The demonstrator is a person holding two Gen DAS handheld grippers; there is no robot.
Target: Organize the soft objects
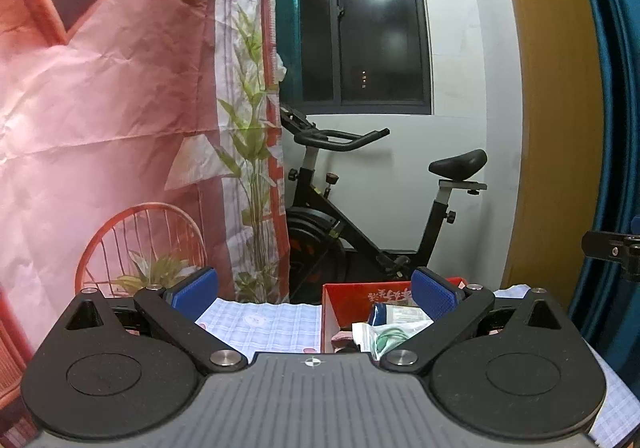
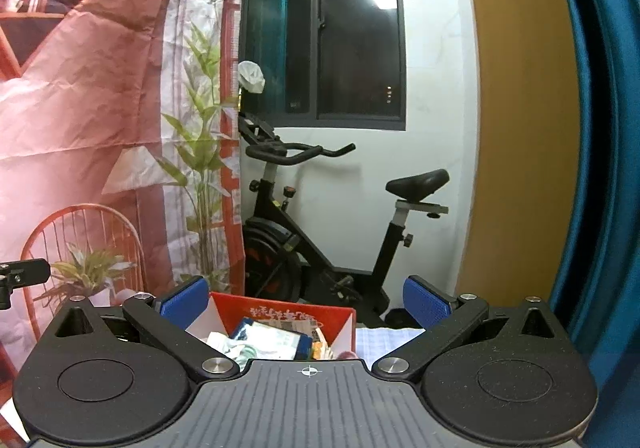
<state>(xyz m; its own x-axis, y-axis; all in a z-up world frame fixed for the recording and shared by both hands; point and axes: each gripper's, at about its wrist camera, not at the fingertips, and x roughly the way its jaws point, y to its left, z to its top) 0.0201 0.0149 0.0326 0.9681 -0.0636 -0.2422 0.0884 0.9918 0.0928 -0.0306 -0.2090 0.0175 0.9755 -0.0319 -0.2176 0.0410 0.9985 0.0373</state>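
Observation:
A red cardboard box [image 1: 348, 298] [image 2: 292, 312] stands on a table with a light checked cloth [image 1: 260, 322]. Soft packets fill it: a blue-and-white pack [image 2: 276, 340], a clear bag with green rings [image 1: 386, 340] and other small pouches. My left gripper [image 1: 314, 294] hovers open above the cloth, its right blue pad in front of the box's right side. My right gripper [image 2: 306, 302] is also open and empty, spanning the box from above and behind. Each gripper's edge shows in the other's view: the right one [image 1: 614, 250] and the left one [image 2: 20, 276].
A black exercise bike [image 1: 360, 207] [image 2: 320, 228] stands behind the table under a dark window. A printed pink backdrop [image 1: 120, 107] with a chair and plant picture hangs at left. An orange panel [image 1: 560, 107] and blue curtain [image 2: 600, 127] close the right side.

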